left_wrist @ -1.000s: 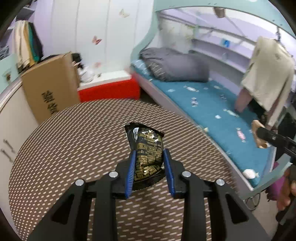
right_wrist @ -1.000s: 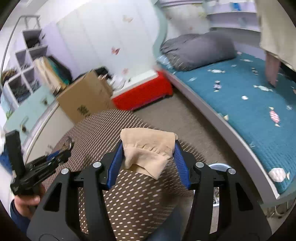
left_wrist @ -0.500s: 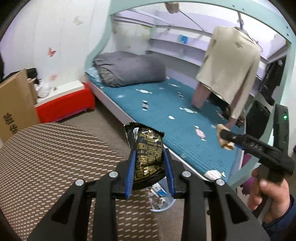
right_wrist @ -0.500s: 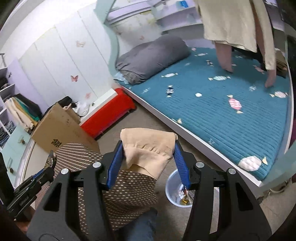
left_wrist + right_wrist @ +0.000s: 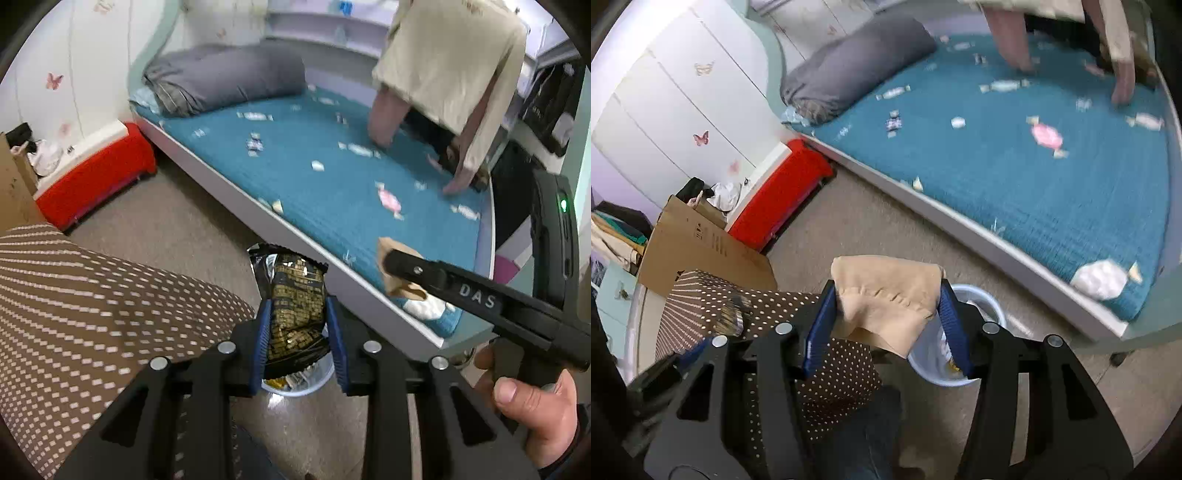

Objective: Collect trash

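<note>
black-and-gold snack wrapper (image 5: 295, 310) clenched in the left gripper (image 5: 298, 347) and tan paper (image 5: 886, 295) pinched in the right gripper (image 5: 886, 332) both hang above the bin (image 5: 975, 306), so each should be centred over its rim before release.

A black wrapper (image 5: 293, 314) printed with gold blocks is noted. The paper (image 5: 886, 299) is tan. Blue pads (image 5: 263, 343) are fitted to black tongs (image 5: 299, 343). The table (image 5: 92, 306) is covered in brown cloth with rows of white dashes. The bed (image 5: 332, 184) is teal with a candy print. The bin (image 5: 979, 306) is pale blue. The box (image 5: 92, 177) is red.
</note>
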A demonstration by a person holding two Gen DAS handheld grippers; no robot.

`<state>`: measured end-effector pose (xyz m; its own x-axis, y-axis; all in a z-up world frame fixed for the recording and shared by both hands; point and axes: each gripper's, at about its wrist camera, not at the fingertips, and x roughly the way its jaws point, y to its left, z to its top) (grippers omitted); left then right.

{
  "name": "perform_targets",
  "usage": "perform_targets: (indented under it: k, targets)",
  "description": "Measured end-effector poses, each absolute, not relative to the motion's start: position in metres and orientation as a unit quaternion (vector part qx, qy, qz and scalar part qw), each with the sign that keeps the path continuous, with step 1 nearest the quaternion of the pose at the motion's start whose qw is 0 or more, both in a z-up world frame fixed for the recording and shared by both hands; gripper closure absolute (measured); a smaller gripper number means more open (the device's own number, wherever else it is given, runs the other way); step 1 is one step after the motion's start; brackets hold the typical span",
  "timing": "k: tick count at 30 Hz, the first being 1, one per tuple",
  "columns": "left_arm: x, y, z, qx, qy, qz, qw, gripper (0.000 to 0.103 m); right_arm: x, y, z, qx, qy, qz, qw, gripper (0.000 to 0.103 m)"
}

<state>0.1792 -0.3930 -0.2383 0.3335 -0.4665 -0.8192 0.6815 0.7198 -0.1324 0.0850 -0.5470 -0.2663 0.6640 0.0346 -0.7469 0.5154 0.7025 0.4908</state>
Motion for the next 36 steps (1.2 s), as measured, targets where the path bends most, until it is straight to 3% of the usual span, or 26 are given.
perform_targets:
  k: [5,6,7,9,10,22,36]
  targets:
    - [0.192,-0.410,-0.266,0.134,0.487,-0.354,0.787,0.072,0.100,-0.557,-0.299,0.387,0.399,-0.134,0.820,0.046]
    - [0.196,-0.413,-0.271,0.137,0.495,-0.353,0.782,0.069,0.102,-0.559,-0.305,0.395,0.402,-0.132,0.815,0.042]
    - [0.199,-0.415,-0.274,0.141,0.500,-0.352,0.779,0.064,0.103,-0.562,-0.314,0.410,0.404,-0.129,0.808,0.029]
    - [0.203,-0.418,-0.277,0.151,0.498,-0.339,0.784,0.019,0.103,-0.568,-0.328,0.438,0.406,-0.127,0.792,0.012]
    - [0.204,-0.418,-0.274,0.154,0.493,-0.331,0.790,0.014,0.101,-0.570,-0.332,0.447,0.407,-0.130,0.786,0.008]
    - [0.196,-0.388,-0.235,0.143,0.447,-0.312,0.826,0.013,0.075,-0.560,-0.303,0.410,0.400,-0.174,0.801,0.006]
    - [0.134,-0.291,-0.132,0.119,0.310,-0.284,0.899,0.011,0.051,-0.481,-0.179,0.325,0.342,-0.144,0.870,0.006]
